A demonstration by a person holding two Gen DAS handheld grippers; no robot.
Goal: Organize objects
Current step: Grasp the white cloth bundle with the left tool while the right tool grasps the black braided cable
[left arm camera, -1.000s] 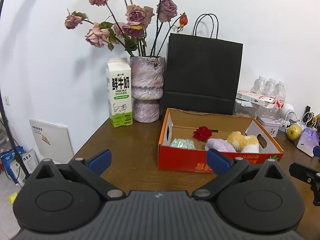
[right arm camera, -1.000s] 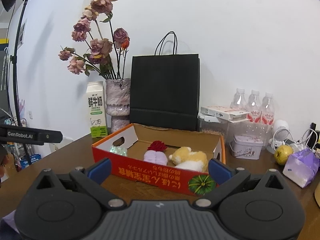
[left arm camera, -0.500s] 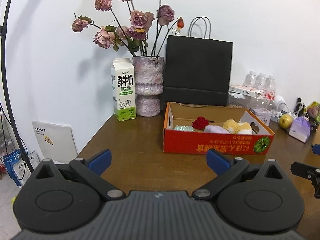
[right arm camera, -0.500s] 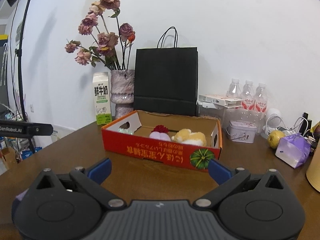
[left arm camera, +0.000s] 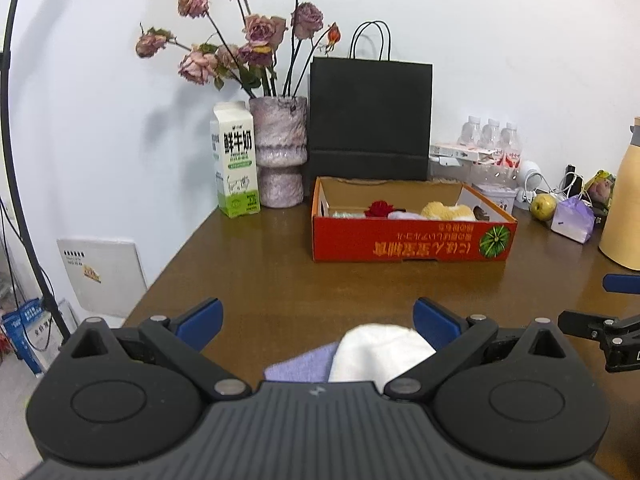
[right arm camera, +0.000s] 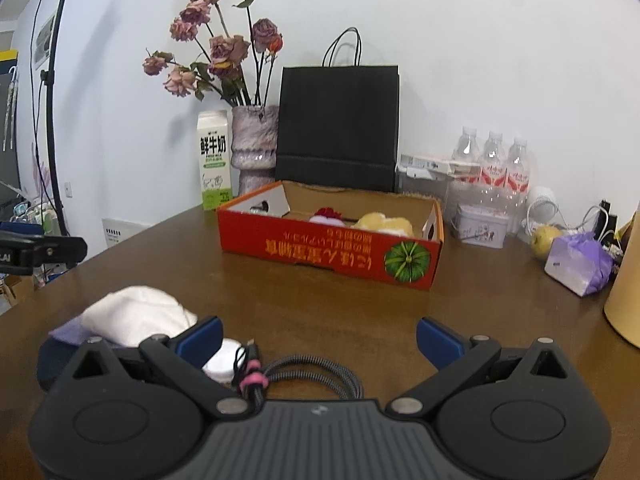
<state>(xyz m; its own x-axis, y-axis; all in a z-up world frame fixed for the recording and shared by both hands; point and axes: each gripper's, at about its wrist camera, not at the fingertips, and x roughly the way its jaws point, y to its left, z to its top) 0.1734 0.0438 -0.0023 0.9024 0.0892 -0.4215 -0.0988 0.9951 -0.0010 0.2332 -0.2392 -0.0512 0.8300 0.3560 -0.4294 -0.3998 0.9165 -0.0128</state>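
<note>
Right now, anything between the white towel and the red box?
Nothing: bare brown tabletop from white towel to red box, clearest in the right wrist view.

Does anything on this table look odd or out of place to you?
Yes: the printing on the red cardboard box reads upside down. The roses in the vase look dried and drooping. A rolled white cloth and a braided cable lie loose near the table's front.

Your R gripper: jaws wide apart, holding nothing, low over the surface.
Cable: braided, coiled w/ pink tie, just below you between the jaws.
White cloth: rolled, front L, on a purple cloth.
Red box: open, mid-surface; plush items inside.
Black bag: upright behind box.
</note>
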